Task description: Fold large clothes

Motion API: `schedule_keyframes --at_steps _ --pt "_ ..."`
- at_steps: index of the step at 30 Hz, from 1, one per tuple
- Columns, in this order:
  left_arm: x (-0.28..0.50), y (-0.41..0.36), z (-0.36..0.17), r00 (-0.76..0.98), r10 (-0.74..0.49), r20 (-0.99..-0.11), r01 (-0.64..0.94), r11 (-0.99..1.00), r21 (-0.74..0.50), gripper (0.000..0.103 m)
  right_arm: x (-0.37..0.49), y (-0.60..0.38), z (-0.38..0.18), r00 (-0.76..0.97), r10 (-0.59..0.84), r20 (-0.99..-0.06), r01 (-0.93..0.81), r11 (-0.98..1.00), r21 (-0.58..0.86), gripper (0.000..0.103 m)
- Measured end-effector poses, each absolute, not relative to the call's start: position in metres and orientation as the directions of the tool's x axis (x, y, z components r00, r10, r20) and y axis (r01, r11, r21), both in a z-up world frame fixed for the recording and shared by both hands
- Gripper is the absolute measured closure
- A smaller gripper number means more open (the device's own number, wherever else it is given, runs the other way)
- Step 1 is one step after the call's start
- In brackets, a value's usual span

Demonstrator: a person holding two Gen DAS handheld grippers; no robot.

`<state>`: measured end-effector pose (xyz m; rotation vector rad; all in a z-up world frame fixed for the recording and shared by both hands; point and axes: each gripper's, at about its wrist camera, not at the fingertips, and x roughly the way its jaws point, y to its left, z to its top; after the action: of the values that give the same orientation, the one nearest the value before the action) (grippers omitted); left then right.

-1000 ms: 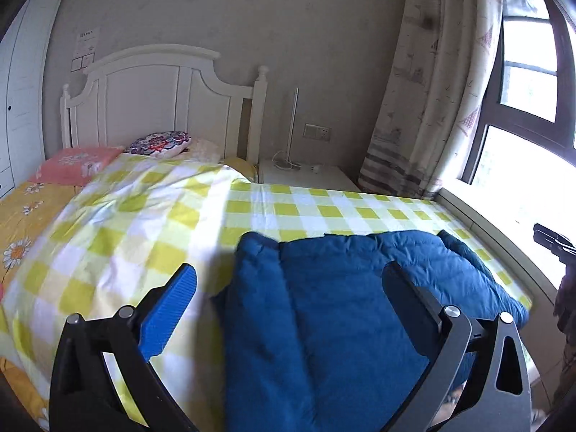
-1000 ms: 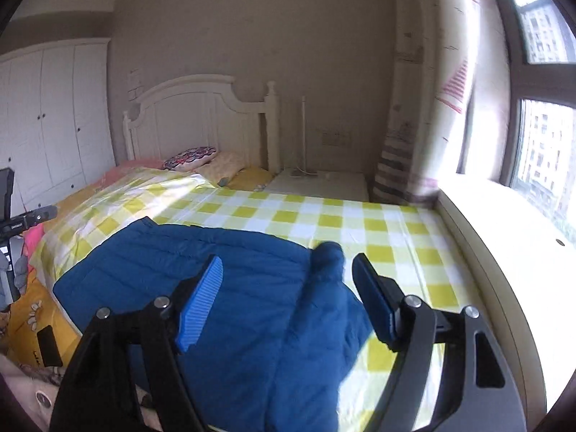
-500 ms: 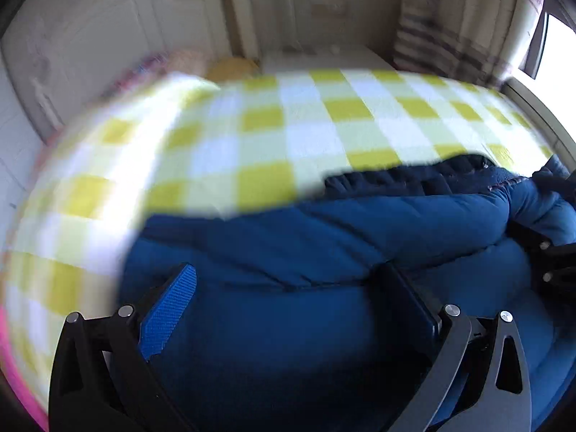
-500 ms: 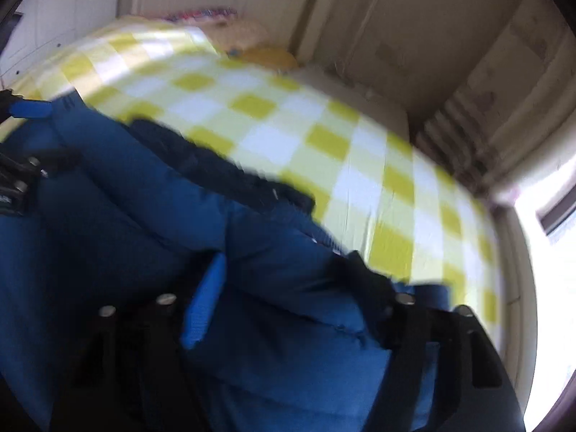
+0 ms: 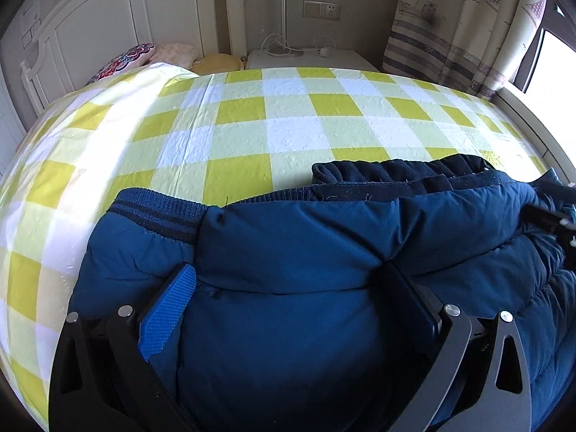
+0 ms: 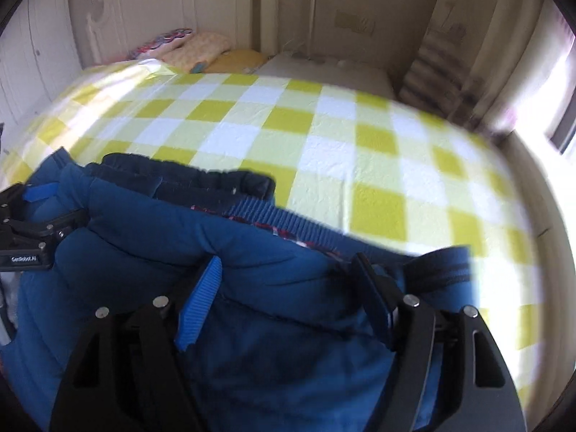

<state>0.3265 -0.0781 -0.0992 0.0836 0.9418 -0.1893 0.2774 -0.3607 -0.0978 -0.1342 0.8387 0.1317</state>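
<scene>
A blue padded jacket [image 5: 306, 223] lies bunched on the near part of the bed, its ribbed hem [image 5: 158, 212] and dark lining [image 5: 396, 176] turned toward the headboard. My left gripper [image 5: 288, 270] is down on it, jaws wide, with a padded fold bulging between the fingers. My right gripper [image 6: 288, 262] is pushed into the jacket [image 6: 162, 223] near its ribbed hem [image 6: 288, 216]; its jaws are closing with fabric between them. Each gripper shows in the other's view: the left gripper [image 6: 28, 237] at the far left, the right gripper [image 5: 554, 216] at the right edge.
The bed carries a yellow and white checked sheet [image 5: 288, 122]. Pillows [image 5: 126, 61] lie by the white headboard [image 5: 108, 18]. A white nightstand [image 5: 306, 59] with cables stands behind, a patterned curtain [image 5: 450, 18] and bright window [image 5: 554, 64] to the right.
Both grippers dropped from above the bed and tipped down onto the jacket. The jacket, flat a second ago, is now bunched with its hem and lining showing.
</scene>
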Motion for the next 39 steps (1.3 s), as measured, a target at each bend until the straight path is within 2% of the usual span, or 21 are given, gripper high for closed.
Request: schedule_keyframes --at_steps 2,4,7,9,11,12,15,17,18,19,21,24,28,30,32,34,36,39 --pt "0.327 -0.076 -0.099 0.57 -0.133 -0.811 0.194 0.981 -0.025 0.004 0.263 -0.341 -0.076 0.713 0.127 -0.69 -0.224 0.973 -0.052 0.036" --pt "0.328 -0.075 -0.1 0.567 -0.139 -0.812 0.191 0.981 -0.035 0.004 0.253 -0.316 -0.067 0.726 0.156 -0.669 -0.28 0.956 -0.081 0.051" --pt "0.328 -0.072 -0.1 0.566 -0.146 -0.811 0.188 0.981 -0.046 0.004 0.261 -0.27 -0.092 0.663 0.161 -0.731 -0.404 0.899 -0.169 0.056" --pt "0.329 -0.069 -0.1 0.566 -0.149 -0.811 0.177 0.983 -0.056 0.004 0.279 -0.27 -0.118 0.595 0.168 -0.786 -0.413 0.903 -0.12 0.054" --pt "0.329 -0.068 -0.1 0.565 -0.156 -0.811 0.177 0.982 -0.066 0.004 0.288 -0.284 -0.117 0.566 0.244 -0.788 -0.405 0.914 -0.008 0.054" --pt "0.329 -0.07 -0.1 0.564 -0.15 -0.812 0.177 0.982 -0.058 0.004 0.287 -0.287 -0.115 0.563 0.251 -0.787 -0.406 0.914 0.001 0.054" --pt "0.329 -0.07 -0.1 0.565 -0.148 -0.811 0.177 0.983 -0.056 0.004 0.278 -0.305 -0.1 0.619 0.201 -0.759 -0.359 0.932 -0.045 0.053" --pt "0.329 -0.07 -0.1 0.565 -0.148 -0.812 0.177 0.983 -0.055 0.004 0.275 -0.334 -0.095 0.652 0.177 -0.737 -0.288 0.957 -0.024 0.053" --pt "0.329 -0.07 -0.1 0.565 -0.149 -0.811 0.177 0.983 -0.057 0.004 0.274 -0.355 -0.095 0.671 0.13 -0.73 -0.218 0.976 -0.027 0.051" --pt "0.329 -0.069 -0.1 0.565 -0.15 -0.811 0.177 0.982 -0.058 0.004 0.274 -0.379 -0.099 0.684 0.072 -0.726 -0.137 0.99 -0.03 0.045" --pt "0.329 -0.07 -0.1 0.565 -0.151 -0.811 0.178 0.982 -0.06 0.004 0.27 -0.418 -0.11 0.689 0.052 -0.723 -0.046 0.999 0.027 0.043" --pt "0.329 -0.07 -0.1 0.565 -0.155 -0.81 0.177 0.982 -0.065 0.004 0.273 -0.454 -0.137 0.665 0.183 -0.725 -0.032 0.976 0.216 0.043" --pt "0.331 -0.072 -0.099 0.552 -0.142 -0.822 0.177 0.983 -0.052 0.004 0.278 -0.444 -0.14 0.663 0.143 -0.735 -0.035 0.986 0.161 0.043" --pt "0.332 -0.076 -0.092 0.547 -0.084 -0.833 0.149 0.989 -0.002 0.004 0.274 -0.447 -0.141 0.668 0.157 -0.728 -0.036 0.983 0.179 0.042" --pt "0.326 -0.087 -0.075 0.594 -0.033 -0.804 0.127 0.99 0.053 0.004 0.274 -0.449 -0.142 0.672 0.172 -0.72 -0.038 0.979 0.2 0.042" --pt "0.316 -0.114 -0.05 0.642 -0.072 -0.764 0.188 0.98 0.066 0.004 0.273 -0.447 -0.141 0.675 0.158 -0.72 -0.036 0.983 0.181 0.042" --pt "0.31 -0.153 -0.033 0.697 -0.08 -0.713 0.246 0.96 0.134 0.004 0.272 -0.445 -0.141 0.677 0.148 -0.721 -0.035 0.985 0.17 0.042" --pt "0.321 -0.199 -0.06 0.672 -0.037 -0.739 0.303 0.925 0.229 0.004 0.27 -0.446 -0.14 0.678 0.156 -0.718 -0.034 0.983 0.181 0.042"
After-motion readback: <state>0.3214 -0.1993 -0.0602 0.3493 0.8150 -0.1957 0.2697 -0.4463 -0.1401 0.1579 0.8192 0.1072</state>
